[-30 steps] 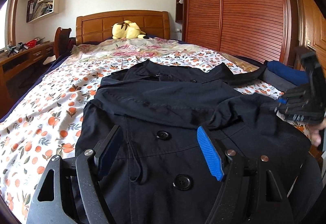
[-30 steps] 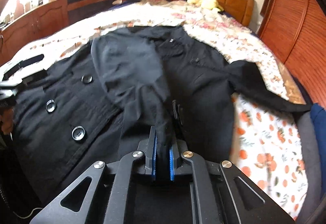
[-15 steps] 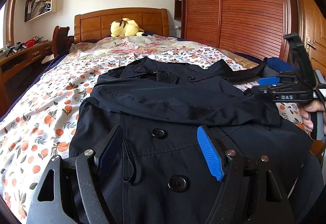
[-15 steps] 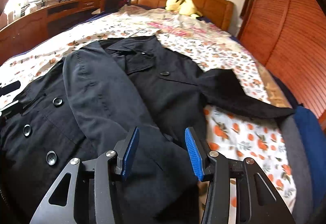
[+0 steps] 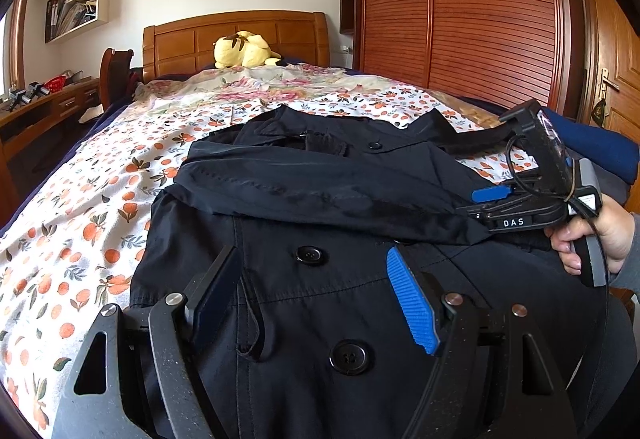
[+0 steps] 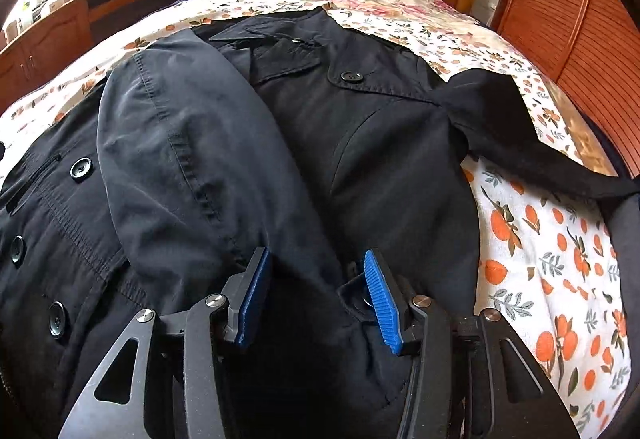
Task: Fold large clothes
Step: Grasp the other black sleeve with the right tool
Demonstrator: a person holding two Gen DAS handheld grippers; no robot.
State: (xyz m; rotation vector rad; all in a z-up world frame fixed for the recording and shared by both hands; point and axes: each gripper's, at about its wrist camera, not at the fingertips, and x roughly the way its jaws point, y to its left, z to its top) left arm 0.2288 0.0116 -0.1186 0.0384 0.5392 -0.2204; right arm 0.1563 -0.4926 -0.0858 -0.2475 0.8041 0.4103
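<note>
Nearest the foot edge of the bed [image 5: 92, 199], the left gripper [image 5: 316, 299] hovers with its fingers spread wide and empty above the buttoned front of the black coat [image 5: 320, 279]. The right gripper [image 6: 316, 299] is likewise spread and holds nothing; the end of the folded sleeve [image 6: 180, 143] lies loose between and under its fingers.

That sleeve runs crosswise over the coat's chest, from the left shoulder toward the bed's right edge. Beyond it, the other sleeve [image 6: 520, 143] stretches flat out across the orange-print sheet [image 6: 560, 239] toward the right edge of the bed, its long axis pointing away from the coat body, ahead and to the right of the right gripper. In my judgement the right gripper is much the nearer to it and would have to reach outward along that axis to grasp the cuff. A yellow plush toy [image 5: 244, 49] sits at the headboard [image 5: 180, 43].
</note>
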